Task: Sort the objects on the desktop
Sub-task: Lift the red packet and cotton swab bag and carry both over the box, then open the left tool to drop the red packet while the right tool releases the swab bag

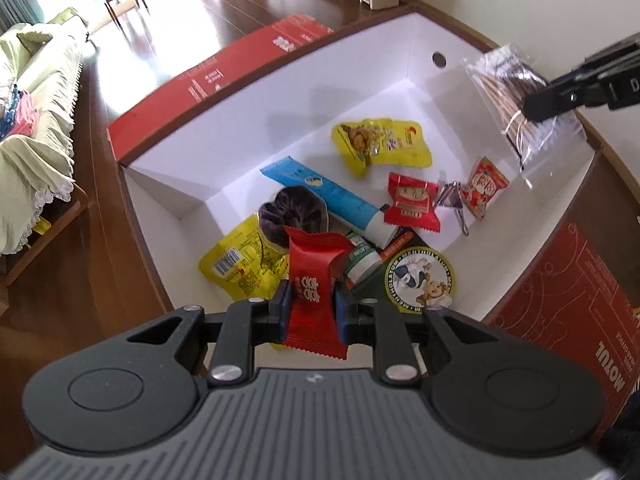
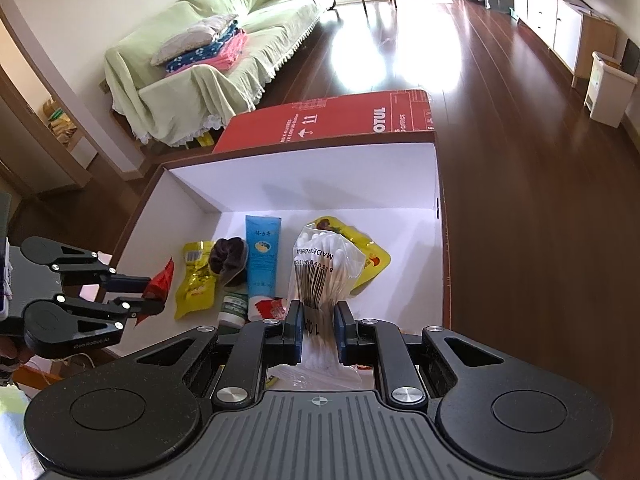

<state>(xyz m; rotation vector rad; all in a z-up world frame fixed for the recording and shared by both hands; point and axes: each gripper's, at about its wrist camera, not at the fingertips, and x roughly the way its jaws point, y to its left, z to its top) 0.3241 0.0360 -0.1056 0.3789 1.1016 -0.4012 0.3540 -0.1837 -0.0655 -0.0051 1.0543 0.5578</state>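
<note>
The left gripper (image 1: pixel 309 304) hangs over the near edge of the open cardboard box (image 1: pixel 256 92), its blue-padded fingers (image 1: pixel 285 300) clamped on a red crinkly candy wrapper (image 1: pixel 312 280) that stands upright between them. From the right wrist view this gripper reaches in from the box's left edge, tilted slightly downward.

The right gripper (image 2: pixel 318 330) is poised above the box's near edge too, its fingers (image 2: pixel 296 328) closed on a clear plastic bag of cotton swabs (image 2: pixel 324 268) — the bag sticks up past the fingertips, barcode facing the camera. In the left wrist view it hangs over the box's right corner.

The box is red outside with white inner walls and floor, flaps folded outward. Lying loose on its floor:
- a blue tube (image 1: pixel 320 194) with a white cap, flat near the middle
- a dark purple scrunchie (image 1: pixel 290 216), soft and gathered, touching the tube
- two glossy yellow snack pouches (image 1: pixel 380 142), one toward the far side, one at the near left corner
- two small red sweet packets (image 1: pixel 414 202) beside a metal binder clip (image 1: pixel 452 200) along the right wall
- a small green-and-white jar (image 1: pixel 362 262) next to a round green-rimmed tin (image 1: pixel 420 280) at the near edge — the tin carries cartoon figures.
</note>
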